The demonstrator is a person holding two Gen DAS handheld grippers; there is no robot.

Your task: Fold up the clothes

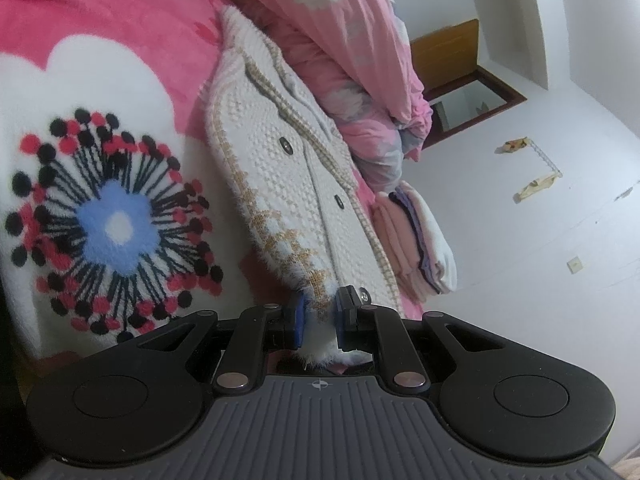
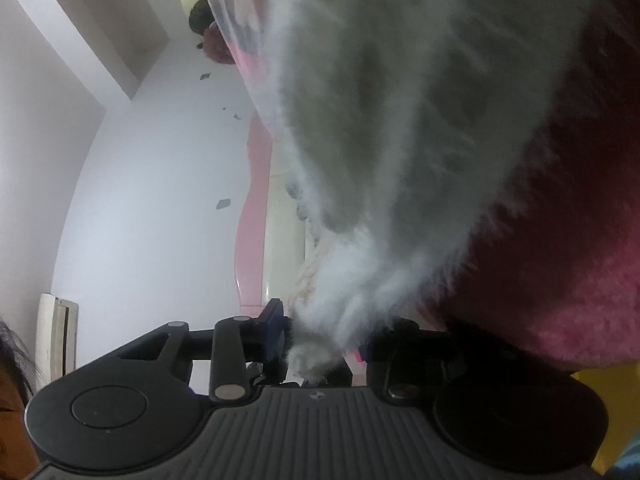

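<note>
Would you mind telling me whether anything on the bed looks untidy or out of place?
Yes. The pink quilt lies crumpled in a heap along the bed's far side, while the stack of folded clothes beside it is neat. The white knit cardigan is stretched out unfolded, its hem pinched in the left gripper.

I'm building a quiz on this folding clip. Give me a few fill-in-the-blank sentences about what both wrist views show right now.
1. The left claw is shut on the fluffy hem of a white knitted ____.
2. The blanket under the garment is mostly ____ with a big flower print.
3. A stack of ____ clothes lies beside the garment.
4. The right claw has ____ fabric between its fingers.

Missing words: cardigan; pink; folded; fluffy
</note>
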